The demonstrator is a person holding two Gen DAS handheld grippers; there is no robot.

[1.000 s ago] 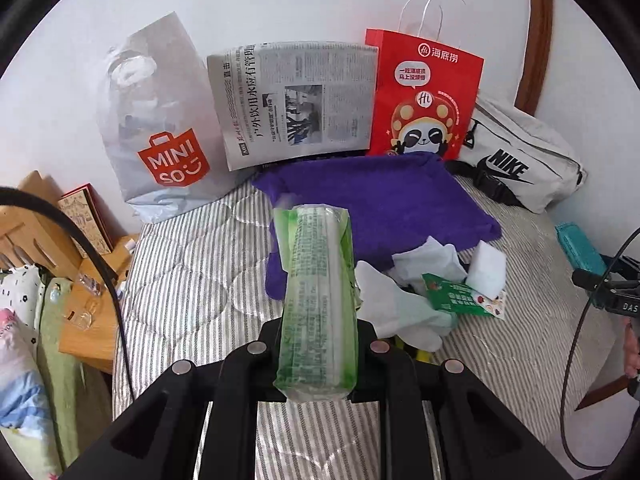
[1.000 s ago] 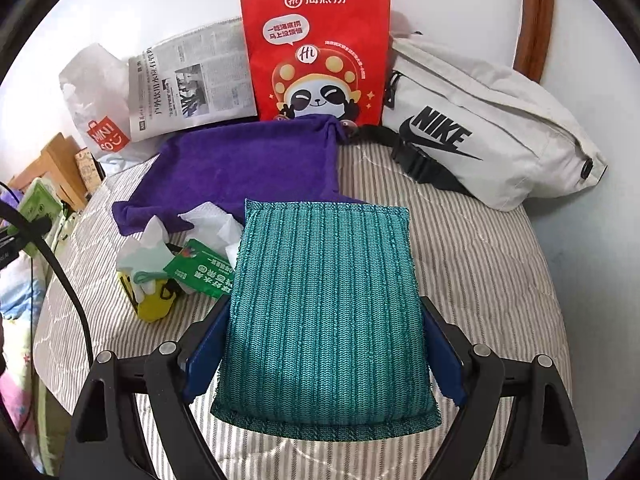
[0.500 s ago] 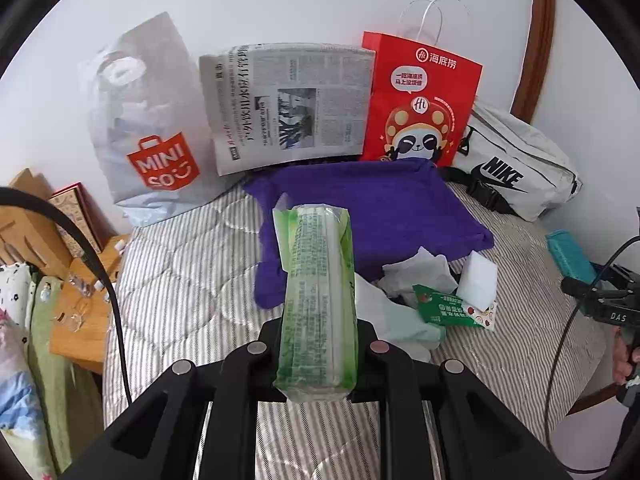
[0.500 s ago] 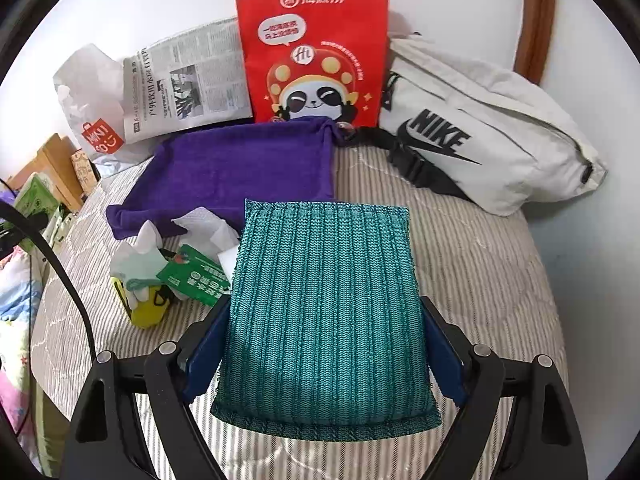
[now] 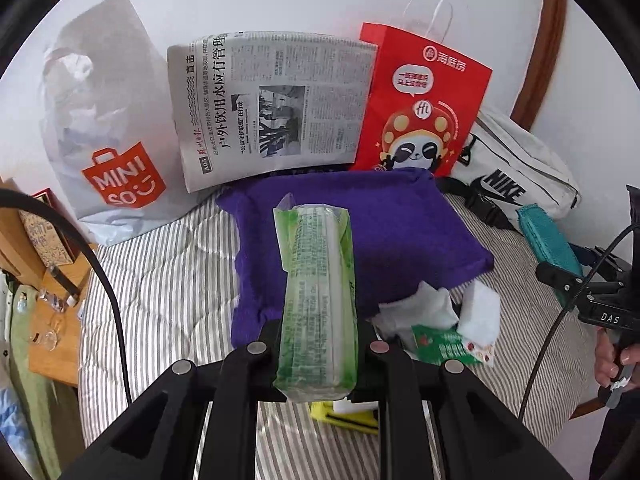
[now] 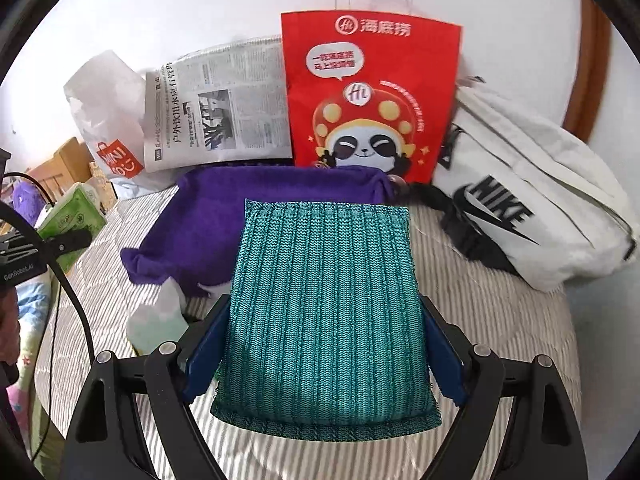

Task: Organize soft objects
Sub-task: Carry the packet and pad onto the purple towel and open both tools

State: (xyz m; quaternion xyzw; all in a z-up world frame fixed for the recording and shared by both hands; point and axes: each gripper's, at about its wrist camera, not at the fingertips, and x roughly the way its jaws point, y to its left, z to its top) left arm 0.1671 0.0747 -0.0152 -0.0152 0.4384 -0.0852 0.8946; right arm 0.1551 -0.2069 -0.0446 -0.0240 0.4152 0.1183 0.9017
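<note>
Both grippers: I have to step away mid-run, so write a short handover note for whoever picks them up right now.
Left gripper: shut on the green tissue pack, held above the striped bed.
Right gripper: shut on the teal knit pad, also held above the bed.
On the bed: purple towel spread flat, loose tissues, a green-and-red packet.
At the wall: Miniso bag, red paper bag, Nike bag.
Done: both items picked up.
Left: place both, then clear the loose pieces.
</note>
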